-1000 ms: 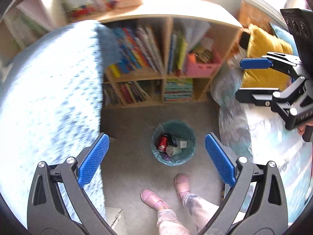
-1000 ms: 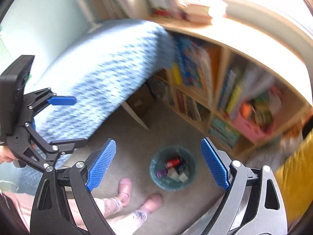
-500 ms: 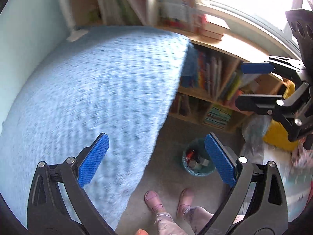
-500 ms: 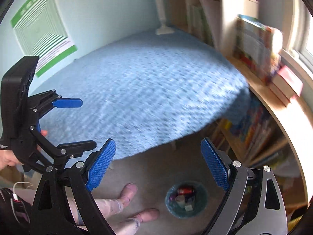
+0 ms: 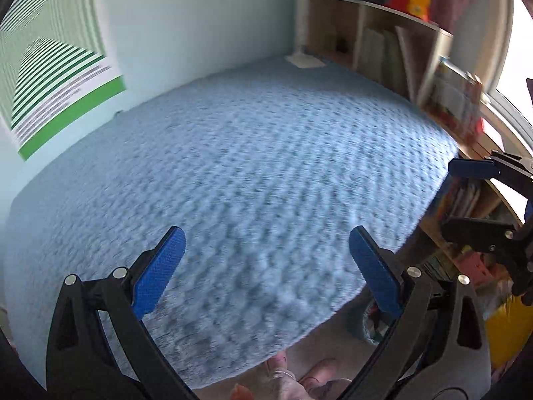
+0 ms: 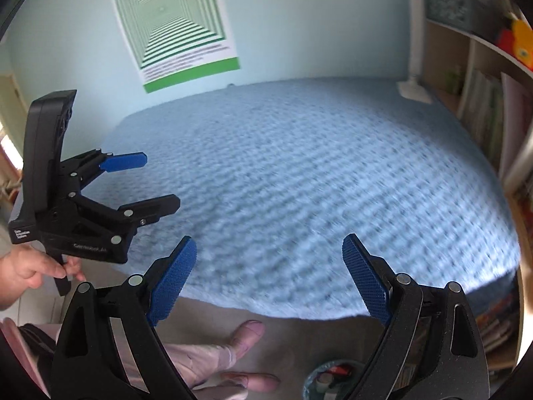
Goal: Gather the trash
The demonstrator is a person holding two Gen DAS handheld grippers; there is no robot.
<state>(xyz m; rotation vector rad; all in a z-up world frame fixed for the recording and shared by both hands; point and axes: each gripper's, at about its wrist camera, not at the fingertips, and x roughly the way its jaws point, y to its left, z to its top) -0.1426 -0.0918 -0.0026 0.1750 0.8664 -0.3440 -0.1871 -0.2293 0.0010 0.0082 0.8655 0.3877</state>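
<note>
Blue bedspread (image 5: 240,180), green poster (image 6: 176,23) on wall, bookshelf (image 5: 393,43) beside.

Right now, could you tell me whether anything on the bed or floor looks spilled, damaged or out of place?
Nothing stands out. The light blue knitted bedspread lies flat and bare, and the teal round waste bin stands upright on the floor with its trash inside. Both grippers are open and empty.

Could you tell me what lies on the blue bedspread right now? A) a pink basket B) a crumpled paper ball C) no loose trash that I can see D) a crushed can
C: both wrist views show the blue bedspread bare of loose items, under two open, empty grippers.
</note>
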